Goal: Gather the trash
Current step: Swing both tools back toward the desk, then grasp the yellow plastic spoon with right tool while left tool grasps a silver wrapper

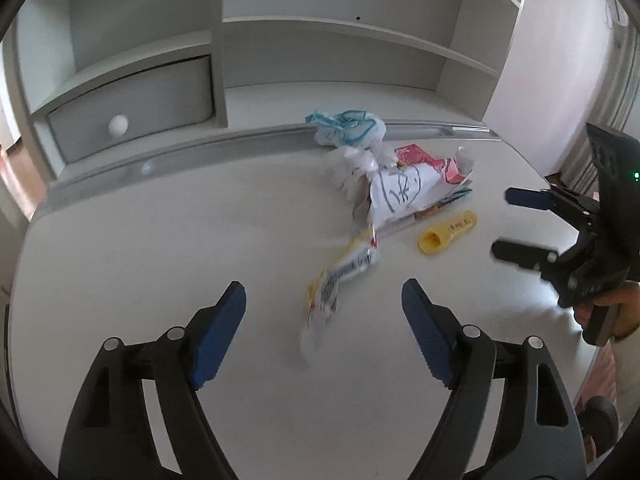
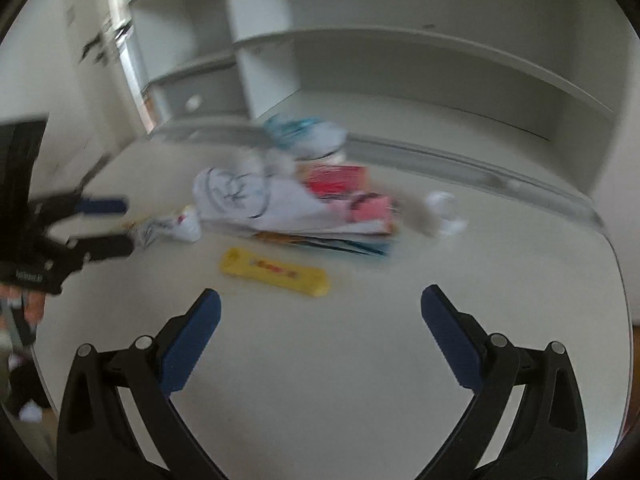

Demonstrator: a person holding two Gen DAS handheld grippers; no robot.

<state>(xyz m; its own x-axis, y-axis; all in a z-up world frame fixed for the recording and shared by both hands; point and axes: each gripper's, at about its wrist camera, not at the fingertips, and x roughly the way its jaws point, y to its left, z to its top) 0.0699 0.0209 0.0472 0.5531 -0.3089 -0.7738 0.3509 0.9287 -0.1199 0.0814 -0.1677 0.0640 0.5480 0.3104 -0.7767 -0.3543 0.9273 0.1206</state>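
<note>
A pile of trash lies on a white desk (image 1: pixel 160 248): a yellow-and-white wrapper (image 1: pixel 340 276), a yellow plastic scoop (image 1: pixel 446 232), a crumpled white paper with blue scribbles (image 1: pixel 404 192), red-pink packaging (image 1: pixel 424 162) and a white bag with blue-green print (image 1: pixel 348 128). My left gripper (image 1: pixel 324 308) is open, just short of the wrapper's near end. My right gripper (image 2: pixel 320 308) is open, just short of the scoop (image 2: pixel 276 272); it also shows in the left wrist view (image 1: pixel 508 224). The left gripper shows in the right wrist view (image 2: pixel 116 224) beside the wrapper (image 2: pixel 168 228).
A white hutch with shelves (image 1: pixel 340 32) and a drawer with a round knob (image 1: pixel 118 125) stands behind the desk. A raised ridge (image 1: pixel 200 144) runs along the desk's back. A crumpled white tissue (image 2: pixel 444 212) lies right of the pile. The desk's edge curves at right.
</note>
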